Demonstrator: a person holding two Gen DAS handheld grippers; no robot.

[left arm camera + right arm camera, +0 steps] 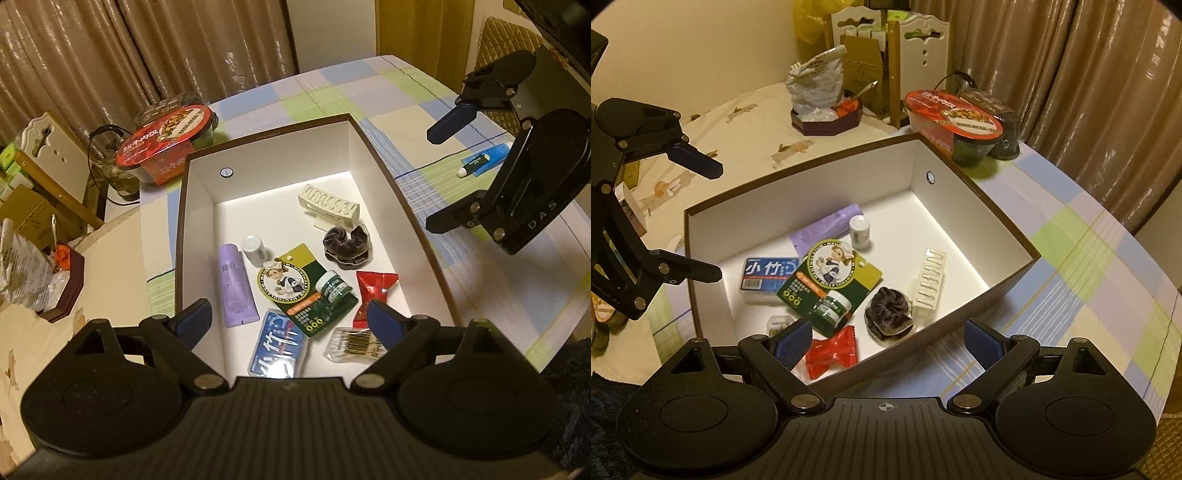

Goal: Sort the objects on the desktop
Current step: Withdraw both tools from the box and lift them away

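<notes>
Both claws, left claw [291,325] and right claw [888,341], hang spread apart and empty over the box [373,147]; a blue lip balm [484,159] sits outside on the tabletop [332,88].

The scene is lit warmly and dimly from overhead. A bright band is thrown across the white floor of the box [325,184], while its near walls are shaded. Glare is seen on the curtains [1089,74]. Straight edges are bowed by fisheye distortion, and corners are darkened.
</notes>
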